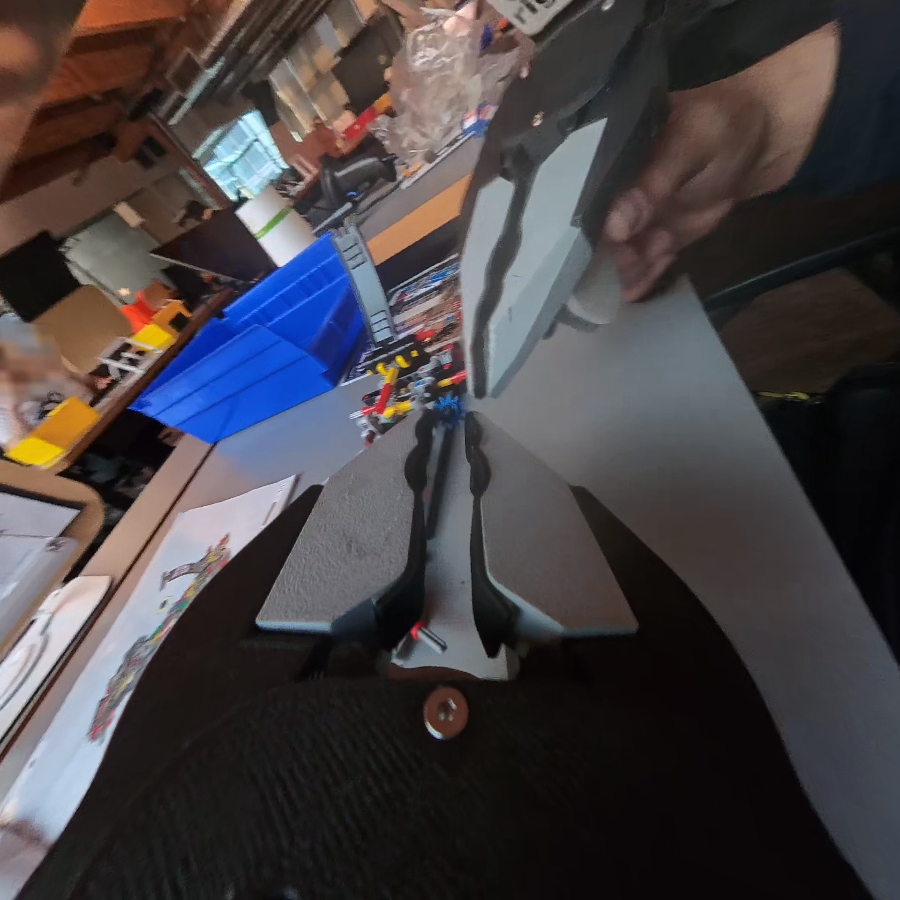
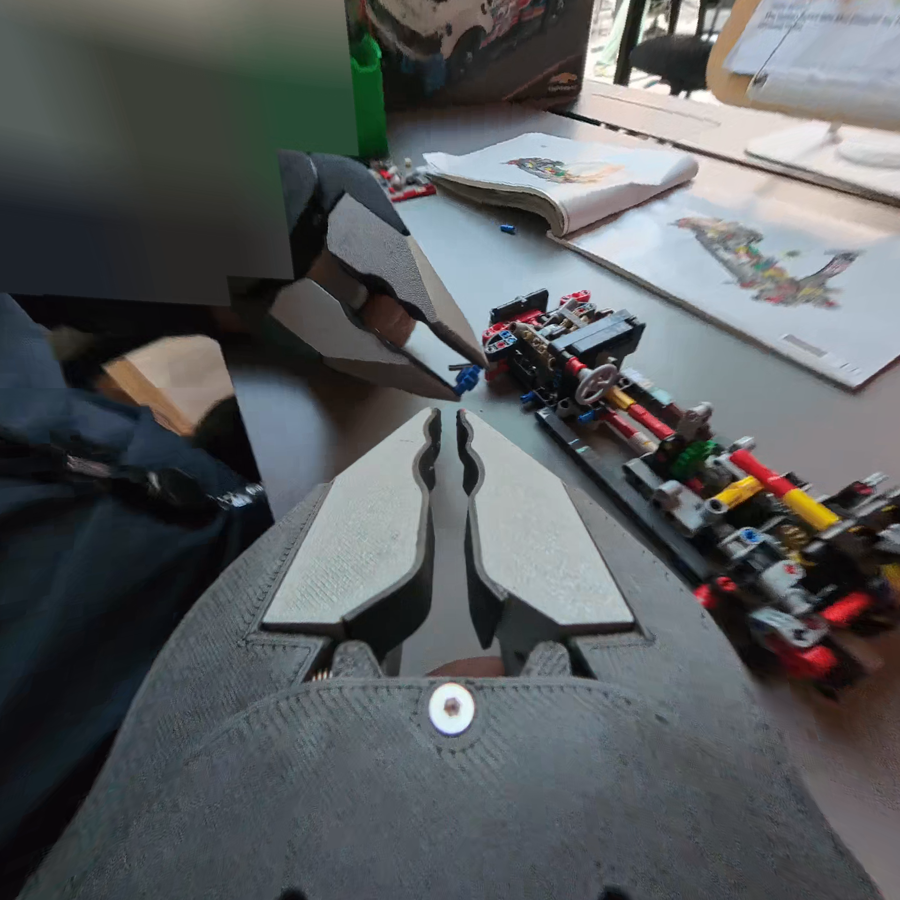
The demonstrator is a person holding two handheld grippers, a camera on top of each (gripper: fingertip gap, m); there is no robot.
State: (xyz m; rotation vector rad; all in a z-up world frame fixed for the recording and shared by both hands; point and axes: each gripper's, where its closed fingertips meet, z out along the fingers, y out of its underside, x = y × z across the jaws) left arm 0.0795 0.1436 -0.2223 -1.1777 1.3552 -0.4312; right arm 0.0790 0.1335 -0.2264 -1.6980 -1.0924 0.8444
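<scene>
My left gripper (image 1: 445,416) is shut on a small blue gear (image 1: 448,406). A thin black axle (image 1: 440,472) runs back from the gear between the fingers. In the right wrist view the left gripper (image 2: 471,380) holds the blue gear (image 2: 467,379) just above the grey table (image 2: 487,272), at the near end of a long brick-built model (image 2: 633,414). My right gripper (image 2: 448,414) is empty, its fingers a narrow slit apart, just in front of the gear. In the left wrist view the right gripper (image 1: 481,392) comes down from above, close to the gear. The model (image 1: 404,384) lies beyond.
An open instruction booklet (image 2: 560,180) and a printed sheet (image 2: 779,277) lie behind the model. A small blue pin (image 2: 508,227) lies loose on the table. A box (image 2: 477,48) and a green bottle (image 2: 367,97) stand at the back. Blue bins (image 1: 253,350) stand to the left. From either gripper's tips it is about 30 cm to the small blue pin (image 2: 508,227).
</scene>
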